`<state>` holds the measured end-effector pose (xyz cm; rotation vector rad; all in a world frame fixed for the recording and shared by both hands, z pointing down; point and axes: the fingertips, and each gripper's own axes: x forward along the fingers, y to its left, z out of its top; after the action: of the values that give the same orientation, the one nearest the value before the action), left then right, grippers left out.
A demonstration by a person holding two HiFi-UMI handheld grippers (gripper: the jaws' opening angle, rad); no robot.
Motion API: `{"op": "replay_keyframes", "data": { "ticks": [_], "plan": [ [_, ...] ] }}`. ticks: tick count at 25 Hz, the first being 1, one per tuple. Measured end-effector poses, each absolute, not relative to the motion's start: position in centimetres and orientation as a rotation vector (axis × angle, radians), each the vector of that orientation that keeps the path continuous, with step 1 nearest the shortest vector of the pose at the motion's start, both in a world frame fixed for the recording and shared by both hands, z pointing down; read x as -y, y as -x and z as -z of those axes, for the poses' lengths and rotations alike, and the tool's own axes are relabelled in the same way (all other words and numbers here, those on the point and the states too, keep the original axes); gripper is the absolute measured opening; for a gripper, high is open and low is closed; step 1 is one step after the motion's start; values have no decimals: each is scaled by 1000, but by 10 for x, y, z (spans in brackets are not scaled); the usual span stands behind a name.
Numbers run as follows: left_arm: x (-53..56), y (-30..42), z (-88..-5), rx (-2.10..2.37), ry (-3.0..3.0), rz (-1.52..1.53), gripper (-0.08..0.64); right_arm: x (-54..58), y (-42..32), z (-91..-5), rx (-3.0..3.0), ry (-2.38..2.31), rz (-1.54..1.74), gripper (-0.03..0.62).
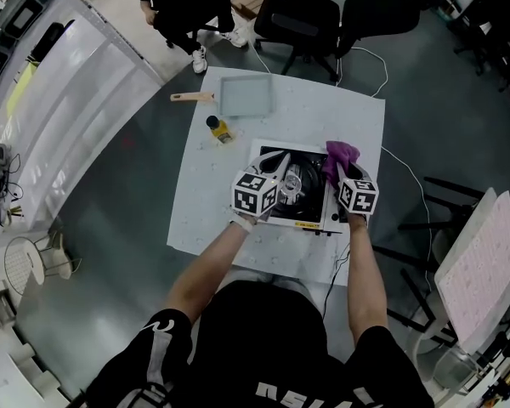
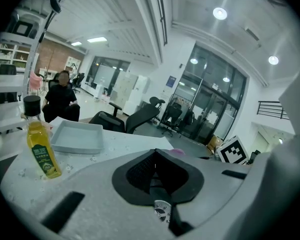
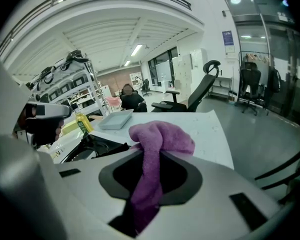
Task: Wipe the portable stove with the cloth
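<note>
Your right hand-held gripper (image 3: 150, 184) pinches just a fold of the fuzzy purple cloth (image 3: 160, 134), and your left hand-held gripper (image 2: 157, 184) is closed on nothing, so snagging on the black portable stove (image 1: 293, 185) could yank the cloth free.

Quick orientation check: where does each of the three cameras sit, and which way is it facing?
Head view: on the person's head, looking steeply down at the table and stove; left forearm and right forearm show.
Left gripper view: rides the left tongs, shut and empty, facing across the table to the bottle and tray.
Right gripper view: rides the right tongs, shut on the purple cloth, facing the same far end.
Shared: bottle and tray appear in all three.
</note>
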<state>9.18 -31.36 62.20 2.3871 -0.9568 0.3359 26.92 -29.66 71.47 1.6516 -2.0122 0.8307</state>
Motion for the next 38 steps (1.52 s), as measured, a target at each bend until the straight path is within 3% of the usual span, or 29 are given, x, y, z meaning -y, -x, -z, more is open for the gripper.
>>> {"op": "replay_keyframes", "data": {
  "ticks": [38],
  "plan": [
    [167,-80,-610,902,-2448,-333,6,150,-246,-713,2005,-1666,-862,84]
  ]
}}
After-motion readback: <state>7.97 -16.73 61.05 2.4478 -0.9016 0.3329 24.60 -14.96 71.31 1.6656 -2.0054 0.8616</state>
